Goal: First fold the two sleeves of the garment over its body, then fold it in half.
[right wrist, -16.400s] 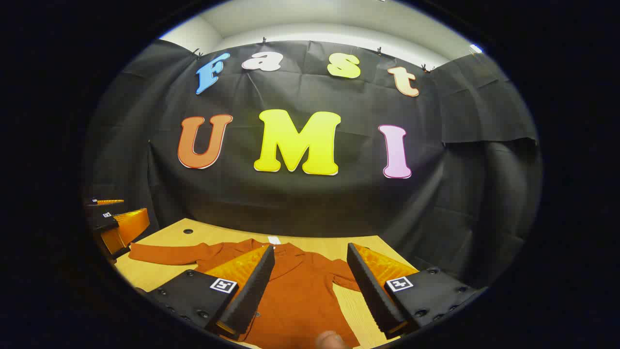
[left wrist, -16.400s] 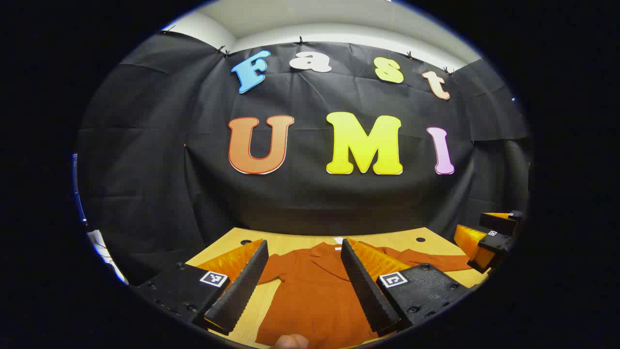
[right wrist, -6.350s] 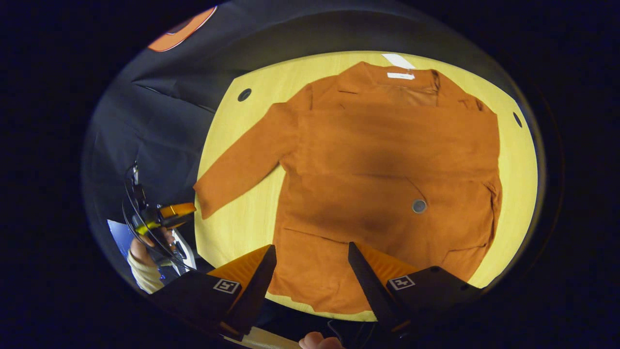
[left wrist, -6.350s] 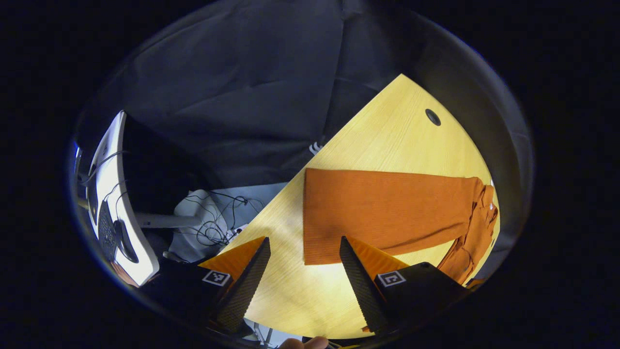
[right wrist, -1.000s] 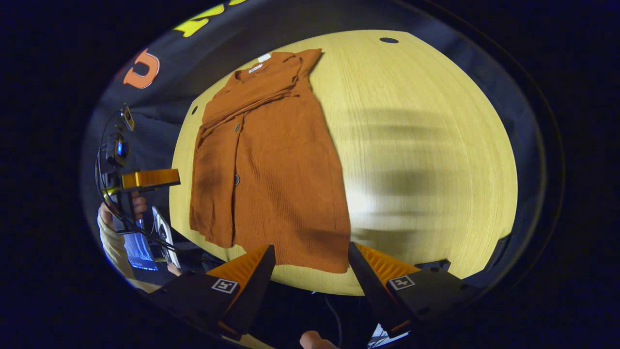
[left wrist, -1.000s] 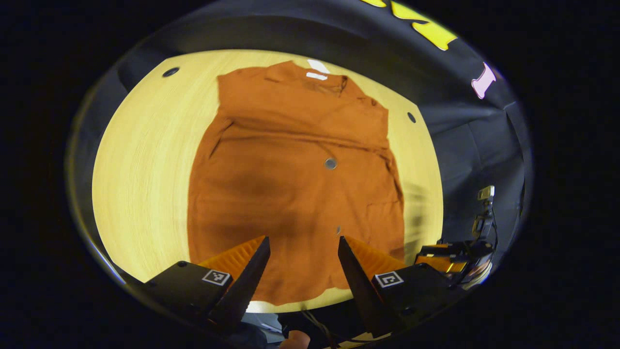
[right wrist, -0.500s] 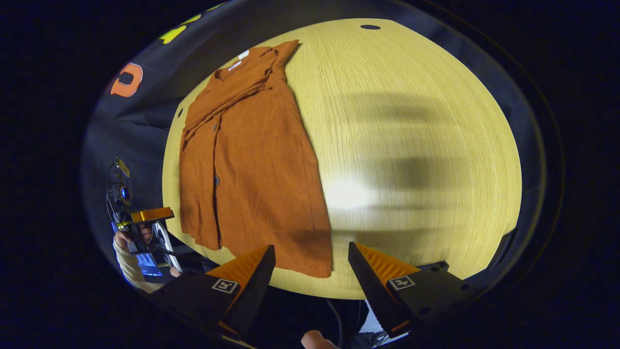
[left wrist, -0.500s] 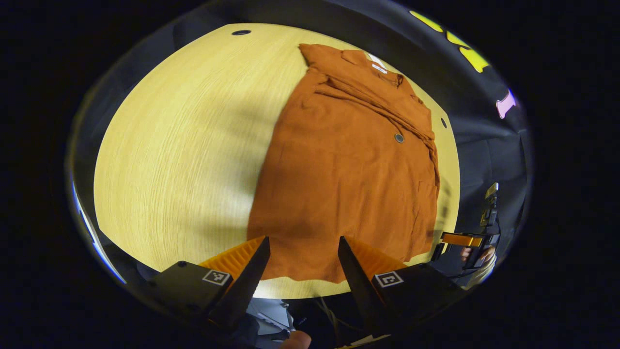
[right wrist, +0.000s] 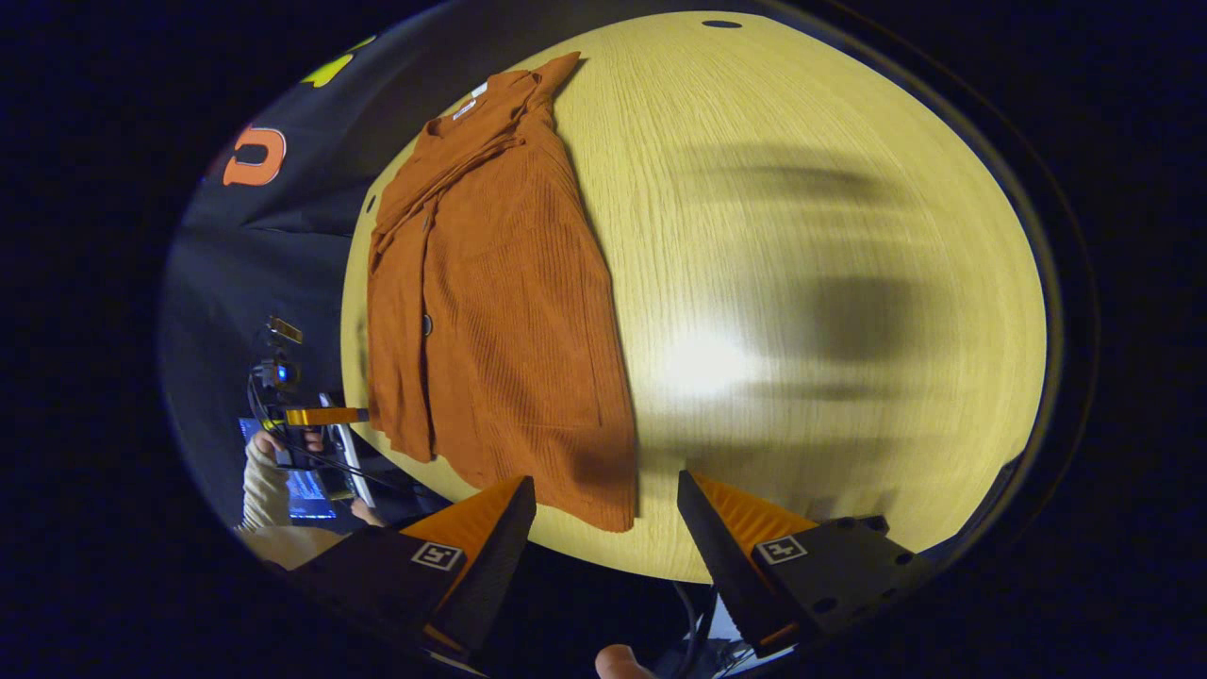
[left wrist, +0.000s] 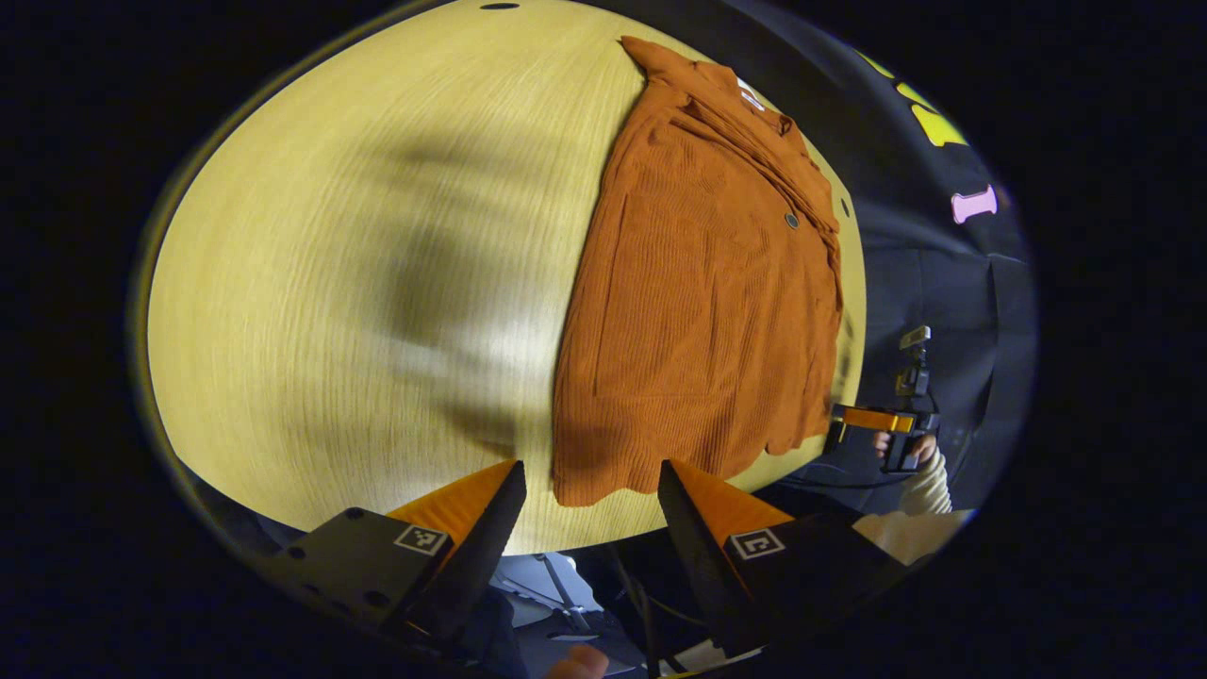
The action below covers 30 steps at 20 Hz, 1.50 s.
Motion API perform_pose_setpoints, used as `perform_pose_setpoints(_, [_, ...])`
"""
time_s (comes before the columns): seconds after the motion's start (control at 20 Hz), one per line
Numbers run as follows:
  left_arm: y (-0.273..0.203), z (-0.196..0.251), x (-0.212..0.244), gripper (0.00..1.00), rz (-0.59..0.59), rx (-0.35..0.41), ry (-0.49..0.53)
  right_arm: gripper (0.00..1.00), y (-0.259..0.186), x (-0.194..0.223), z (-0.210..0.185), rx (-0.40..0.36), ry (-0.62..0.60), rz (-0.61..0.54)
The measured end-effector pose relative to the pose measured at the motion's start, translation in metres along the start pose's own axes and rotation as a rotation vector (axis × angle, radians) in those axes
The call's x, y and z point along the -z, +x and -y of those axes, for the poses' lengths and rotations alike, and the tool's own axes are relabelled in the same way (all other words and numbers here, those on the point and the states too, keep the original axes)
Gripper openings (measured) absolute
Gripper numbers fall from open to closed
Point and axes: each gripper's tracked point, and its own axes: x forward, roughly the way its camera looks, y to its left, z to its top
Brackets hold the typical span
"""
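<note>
my left tongs [left wrist: 589,509] stand apart with nothing between them, held above the near edge of the counter [left wrist: 358,283], and just past their tips is the left hem corner of the garment [left wrist: 698,311]. my right tongs [right wrist: 603,523] are spread open and empty too, poised above the opposite hem corner, with bare wood running off to their right. farther off in the left gripper view i can see the right tongs in a hand [left wrist: 901,448] off the counter's edge, and the right gripper view shows the left tongs the same way. the orange garment lies flat and lengthwise on the counter, collar [right wrist: 500,94] at the far end, hem toward me. no sleeve sticks out past either side; bands of cloth lie across the chest below the collar, so i judge both sleeves already rest folded over the body. the body itself is at full length, hem and collar well apart, so the fold in half is what remains. with a pair of tongs over each hem corner, i'd judge that fold is what comes next.
</note>
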Motion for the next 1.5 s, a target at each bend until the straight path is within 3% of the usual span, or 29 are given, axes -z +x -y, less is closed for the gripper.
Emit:
perform_pose_setpoints(0.2, [-0.003,-0.013,0.012,0.93,-0.071,0.124,0.002,0.93,0.007,-0.004,-0.003,-0.101,0.062,-0.008])
perform_pose_setpoints(0.25, [-0.004,-0.015,0.01,0.87,-0.063,0.147,-0.008,0.93,0.009,-0.005,-0.005,-0.127,0.075,-0.018])
perform_pose_setpoints(0.4, [-0.003,-0.022,0.008,0.8,-0.044,0.144,0.021,0.9,0.011,-0.007,-0.011,-0.194,0.125,-0.036])
perform_pose_setpoints(0.45, [-0.002,-0.02,0.012,0.84,-0.041,0.151,0.046,0.89,0.012,-0.007,-0.012,-0.202,0.114,-0.037])
perform_pose_setpoints(0.5, [-0.001,-0.017,0.011,0.75,-0.038,0.158,0.065,0.87,0.013,-0.005,-0.015,-0.208,0.086,-0.032])
perform_pose_setpoints(0.65, [0.009,0.0,0.007,0.74,-0.036,0.193,0.093,0.86,0.026,-0.003,-0.029,-0.225,0.029,-0.034])
perform_pose_setpoints(0.75, [0.015,0.001,0.004,0.75,-0.037,0.156,0.103,0.8,0.035,0.0,-0.033,-0.208,0.021,-0.045])
perform_pose_setpoints(0.85, [0.014,0.002,0.005,0.53,-0.038,0.121,0.123,0.53,0.039,0.001,-0.032,-0.206,0.013,-0.052])
perform_pose_setpoints(0.9, [0.017,-0.004,0.005,0.53,-0.038,0.073,0.144,0.39,0.041,0.0,-0.031,-0.2,0.022,-0.054])
perform_pose_setpoints(0.95, [0.013,-0.007,0.005,0.43,-0.033,0.044,0.16,0.35,0.044,-0.003,-0.027,-0.192,0.032,-0.054])
perform_pose_setpoints(1.0, [0.012,-0.01,0.006,0.31,-0.032,0.031,0.165,0.16,0.045,-0.002,-0.029,-0.2,0.052,-0.054])
perform_pose_setpoints(1.05, [0.012,-0.009,0.007,0.18,-0.033,0.021,0.163,0.1,0.047,-0.003,-0.029,-0.203,0.065,-0.052])
perform_pose_setpoints(1.25, [0.015,-0.003,0.006,0.11,-0.005,-0.01,0.193,0.07,0.053,-0.002,-0.036,-0.216,0.071,-0.034])
perform_pose_setpoints(1.3, [0.016,-0.003,0.004,0.08,0.009,-0.02,0.212,0.0,0.053,-0.008,-0.038,-0.205,0.055,-0.026])
perform_pose_setpoints(1.4, [0.021,-0.004,0.0,0.03,0.022,-0.059,0.214,0.05,0.054,-0.004,-0.038,-0.157,-0.018,-0.015])
perform_pose_setpoints(1.5, [0.021,-0.001,-0.003,0.03,0.03,-0.102,0.197,0.0,0.051,-0.003,-0.044,-0.138,-0.092,-0.007])
